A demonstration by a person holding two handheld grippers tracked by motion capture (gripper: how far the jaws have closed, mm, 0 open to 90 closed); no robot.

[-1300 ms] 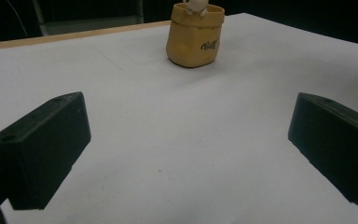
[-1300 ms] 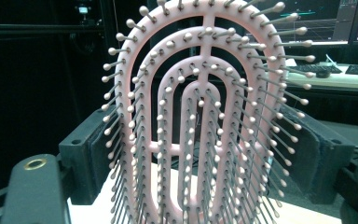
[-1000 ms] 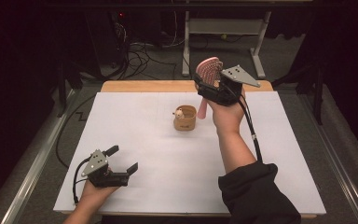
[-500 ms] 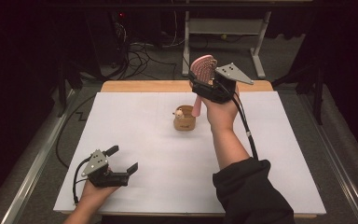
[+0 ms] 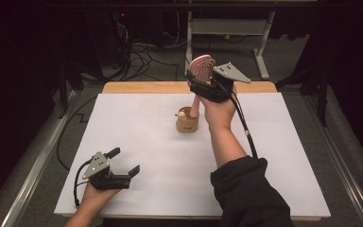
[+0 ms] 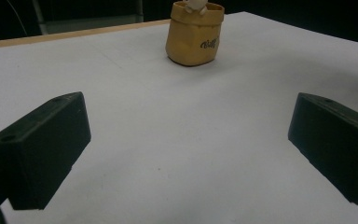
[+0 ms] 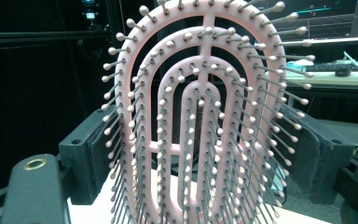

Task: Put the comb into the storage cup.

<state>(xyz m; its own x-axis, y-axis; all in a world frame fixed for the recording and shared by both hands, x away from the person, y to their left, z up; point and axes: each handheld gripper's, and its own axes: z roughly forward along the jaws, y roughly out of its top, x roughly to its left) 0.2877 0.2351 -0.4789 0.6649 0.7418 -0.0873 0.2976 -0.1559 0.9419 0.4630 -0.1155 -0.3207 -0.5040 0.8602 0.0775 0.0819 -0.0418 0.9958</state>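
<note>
My right gripper [image 5: 202, 82] is shut on a pink hairbrush [image 5: 201, 71], held upright above the table's far middle. The brush's handle end hangs just over a small tan holder [image 5: 187, 120], close to its rim. In the right gripper view the brush's oval bristled head [image 7: 200, 121] stands between the two black jaws. The tan holder [image 6: 194, 32] has a small pale thing at its rim and script on its side. My left gripper [image 5: 123, 165] rests open on the white table [image 5: 137, 137] near the front left, nothing between its jaws.
The white sheet covers a wooden table whose far edge [image 5: 146, 87] shows as a tan strip. Cables [image 5: 142, 56] and a white frame [image 5: 227, 28] lie on the dark floor beyond. Metal rails [image 5: 38, 161] run along both sides.
My right gripper has carried the hairbrush left and a little nearer, bringing its handle end over the tan holder. The left gripper has stayed still.
</note>
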